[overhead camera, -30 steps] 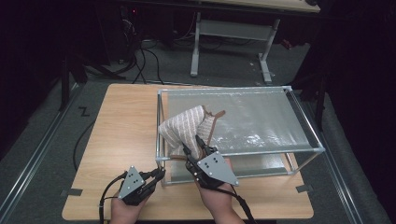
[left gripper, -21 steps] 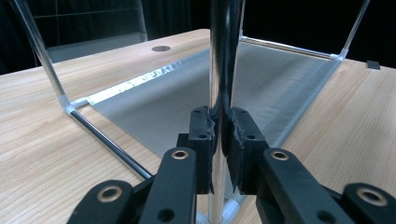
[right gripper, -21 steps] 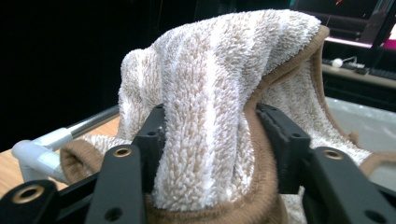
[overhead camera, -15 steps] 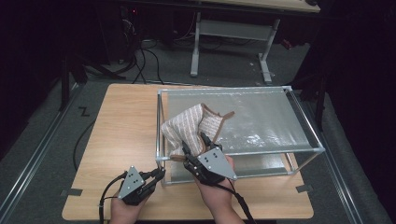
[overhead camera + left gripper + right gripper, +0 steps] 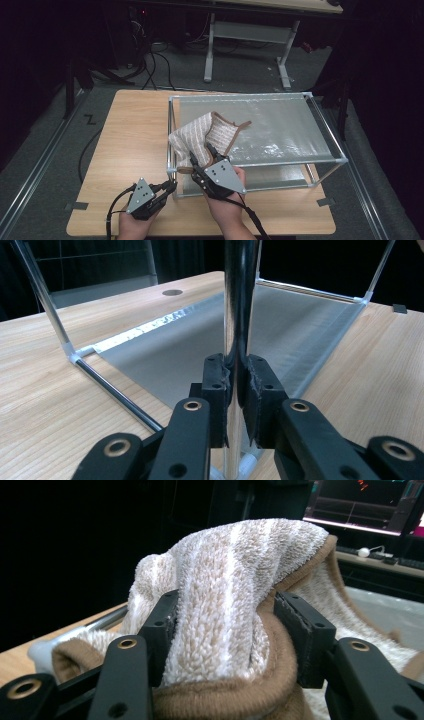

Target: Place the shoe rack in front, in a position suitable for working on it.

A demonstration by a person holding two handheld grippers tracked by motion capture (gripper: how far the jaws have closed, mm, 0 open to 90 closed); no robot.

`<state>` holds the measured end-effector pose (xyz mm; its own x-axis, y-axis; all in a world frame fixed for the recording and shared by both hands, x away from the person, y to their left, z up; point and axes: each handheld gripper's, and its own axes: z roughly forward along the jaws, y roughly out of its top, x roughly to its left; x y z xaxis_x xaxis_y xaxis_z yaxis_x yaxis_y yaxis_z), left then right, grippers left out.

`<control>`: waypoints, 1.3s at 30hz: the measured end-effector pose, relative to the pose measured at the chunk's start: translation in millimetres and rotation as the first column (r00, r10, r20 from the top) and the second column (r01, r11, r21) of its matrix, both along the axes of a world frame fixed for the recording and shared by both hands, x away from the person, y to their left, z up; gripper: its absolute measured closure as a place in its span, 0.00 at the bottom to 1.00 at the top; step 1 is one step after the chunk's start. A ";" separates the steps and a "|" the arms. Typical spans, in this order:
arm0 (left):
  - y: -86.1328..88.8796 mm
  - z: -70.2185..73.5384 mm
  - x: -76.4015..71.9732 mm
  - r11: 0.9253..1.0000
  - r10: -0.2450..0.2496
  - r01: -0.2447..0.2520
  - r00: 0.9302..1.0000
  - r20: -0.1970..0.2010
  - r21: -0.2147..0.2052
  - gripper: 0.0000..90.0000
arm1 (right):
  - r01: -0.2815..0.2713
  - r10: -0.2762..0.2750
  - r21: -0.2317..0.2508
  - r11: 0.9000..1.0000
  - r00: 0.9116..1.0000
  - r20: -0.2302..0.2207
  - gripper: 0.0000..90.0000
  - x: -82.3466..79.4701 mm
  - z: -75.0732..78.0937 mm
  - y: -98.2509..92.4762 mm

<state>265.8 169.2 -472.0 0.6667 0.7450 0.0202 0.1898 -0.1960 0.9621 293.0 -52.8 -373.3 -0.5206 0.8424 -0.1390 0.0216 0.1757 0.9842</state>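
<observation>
Left claw clamped on the rack's post, right claw around a fold of towel.

On the light wooden tabletop (image 5: 130, 150), the left claw (image 5: 235, 390) is closed tight on the near-left upright chrome post (image 5: 239, 300) of the silver metal-frame rack (image 5: 260, 95). Just to its right, the right claw (image 5: 230, 630) has its jaws on both sides of a bunched fold of the beige-and-white striped fluffy towel with brown trim (image 5: 205, 137), having just narrowed; the pads touch the pile. The towel lies crumpled on the rack's top shelf at its near-left corner, its brown edge curling outward.
</observation>
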 end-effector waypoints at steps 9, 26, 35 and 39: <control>0.0 -0.2 -0.1 1.000 -0.002 0.002 1.000 0.002 0.001 0.89 | 0.022 -0.022 -0.001 1.000 1.000 -0.006 0.53 -0.5 -9.2 2.0; -0.4 -0.3 -0.7 1.000 0.000 0.000 1.000 0.003 0.011 0.89 | 0.177 -0.177 -0.016 0.984 0.984 -0.001 0.53 5.8 -10.1 -61.6; -1.0 -0.5 -1.3 1.000 0.008 -0.008 1.000 0.003 0.010 0.89 | 0.260 -0.260 -0.008 0.966 0.966 -0.004 0.53 14.0 -9.9 -118.8; -0.9 -0.5 -1.3 1.000 0.008 -0.008 1.000 0.001 0.009 0.89 | 0.298 -0.298 -0.010 0.955 0.955 -0.005 0.53 18.0 -9.3 -141.6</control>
